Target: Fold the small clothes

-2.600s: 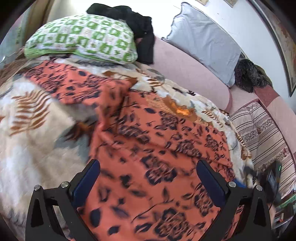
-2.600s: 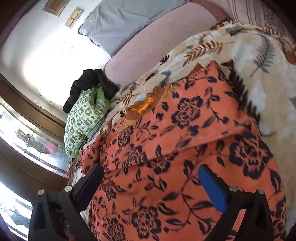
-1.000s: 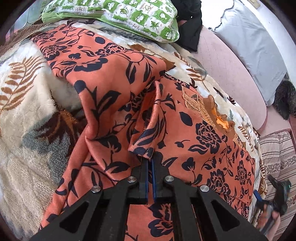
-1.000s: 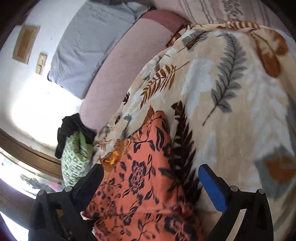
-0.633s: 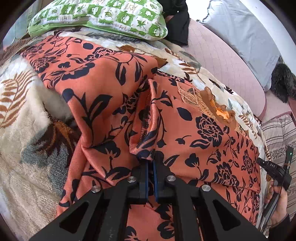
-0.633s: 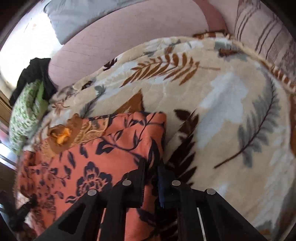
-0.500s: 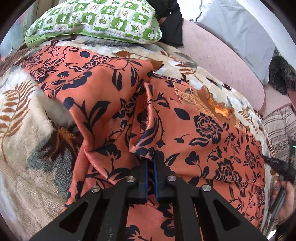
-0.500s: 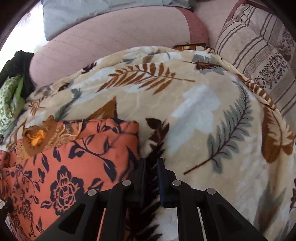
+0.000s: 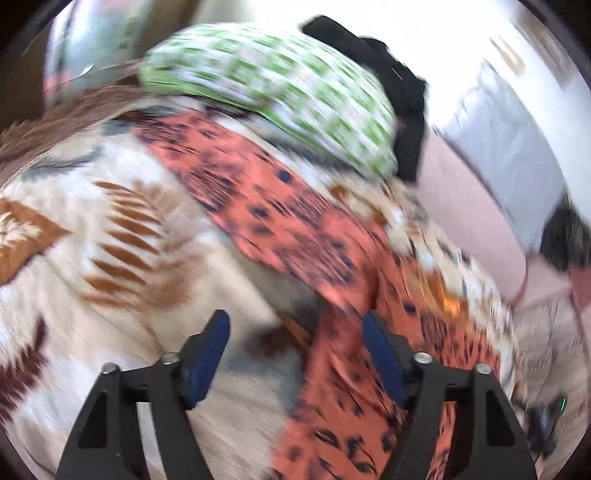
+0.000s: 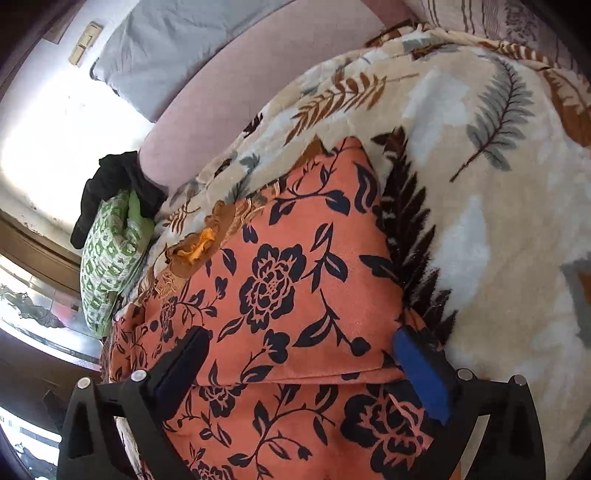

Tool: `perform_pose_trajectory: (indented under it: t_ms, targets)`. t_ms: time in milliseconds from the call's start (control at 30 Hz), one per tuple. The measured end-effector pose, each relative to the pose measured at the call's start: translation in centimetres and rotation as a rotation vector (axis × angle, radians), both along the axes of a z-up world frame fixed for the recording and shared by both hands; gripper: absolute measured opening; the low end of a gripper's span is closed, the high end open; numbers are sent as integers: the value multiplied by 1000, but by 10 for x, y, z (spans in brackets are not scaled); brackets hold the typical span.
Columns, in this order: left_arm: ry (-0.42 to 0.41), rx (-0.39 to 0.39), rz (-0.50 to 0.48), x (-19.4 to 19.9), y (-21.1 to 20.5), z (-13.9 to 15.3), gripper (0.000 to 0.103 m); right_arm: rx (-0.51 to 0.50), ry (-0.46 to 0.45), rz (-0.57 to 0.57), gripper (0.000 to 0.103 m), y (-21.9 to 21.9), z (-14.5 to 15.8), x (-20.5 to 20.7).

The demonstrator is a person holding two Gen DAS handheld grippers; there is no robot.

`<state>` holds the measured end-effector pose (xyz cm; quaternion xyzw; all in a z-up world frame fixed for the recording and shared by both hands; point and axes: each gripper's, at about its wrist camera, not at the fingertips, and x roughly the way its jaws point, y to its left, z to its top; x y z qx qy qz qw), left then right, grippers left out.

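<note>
An orange garment with dark flowers [image 10: 295,280] lies on the leaf-print blanket [image 10: 480,184], its right part folded over with a fold edge near the bottom. My right gripper [image 10: 299,354] hovers over that fold, jaws opening wide and pressing on nothing. The left wrist view is blurred by motion. There the orange garment [image 9: 280,218] runs as a strip from the green pillow toward the lower right. My left gripper [image 9: 295,343] has its jaws opening, with only blanket and the garment's edge seen between the pads, nothing pinched.
A green-and-white pillow [image 9: 273,92] and a black cloth [image 9: 399,96] lie at the head of the bed. A grey pillow [image 10: 177,48] leans on the pink headboard [image 10: 258,85]. A striped cushion [image 10: 498,14] sits at the far right.
Both grippers were shut on the garment half a second ago and have let go and spread. The left one swung away fast toward the blanket side. The right part now lies folded flat.
</note>
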<state>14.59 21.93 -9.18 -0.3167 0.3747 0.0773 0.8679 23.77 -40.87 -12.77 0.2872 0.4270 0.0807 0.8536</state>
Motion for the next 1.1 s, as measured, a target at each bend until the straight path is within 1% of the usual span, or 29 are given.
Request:
perform_pose_trajectory:
  t_ms: [100,133,167,200,233,300,367,467,533,600,633,667,700,733,767,800,867,900,967,1000,1033,1100]
  targets:
    - [-2,-194,139,15,83,-19,75,-27,-80,50,101,11,13,-29]
    - [5,-232,175,24,105,-25,75,-41,-96,63,102,14,13,-39]
    - [8,-247,198,32,122,-28,75,-52,-106,72,102,17,10,-48]
    - [-1,-254,212,40,138,-30,75,-60,-107,81,102,19,4,-54]
    - [-6,-251,217,51,151,-30,75,-71,-104,85,102,32,4,-60]
    - [-3,-245,224,71,166,-32,75,-93,-105,79,102,38,-6,-68]
    - [3,-257,216,94,177,-39,75,-101,-107,70,102,45,-15,-74]
    - [23,-249,242,122,185,-51,75,-103,-110,65,102,48,-25,-74]
    - [26,-238,268,133,189,-59,75,-107,-128,70,102,48,-25,-71]
    - [21,-217,286,136,189,-60,75,-88,-133,63,102,44,-27,-69]
    - [32,-194,294,139,188,-59,73,-82,-135,61,102,43,-29,-68]
    - [66,-144,305,143,186,-58,41,-81,-141,61,102,43,-29,-68]
    - [129,-85,310,151,185,-60,6,-84,-146,63,102,43,-30,-67]
    - [145,-94,307,155,188,-64,4,-89,-148,65,102,44,-30,-68]
    - [151,-90,313,158,188,-65,4,-92,-153,69,102,45,-30,-68]
    - [164,-71,315,162,186,-62,4,-91,-159,73,102,44,-30,-69]
    - [177,-15,324,167,177,-48,4,-76,-164,74,102,42,-31,-70]
    - [158,0,332,166,171,-37,4,-66,-165,71,102,41,-31,-70]
    - [75,63,316,159,151,1,4,-52,-168,69,102,39,-31,-70]
    - [39,111,299,155,137,22,4,-45,-170,68,102,38,-31,-70]
    - [-9,178,267,150,118,49,4,-38,-172,67,102,37,-32,-71]
    - [-107,260,191,142,77,99,4,-19,-174,62,102,34,-31,-72]
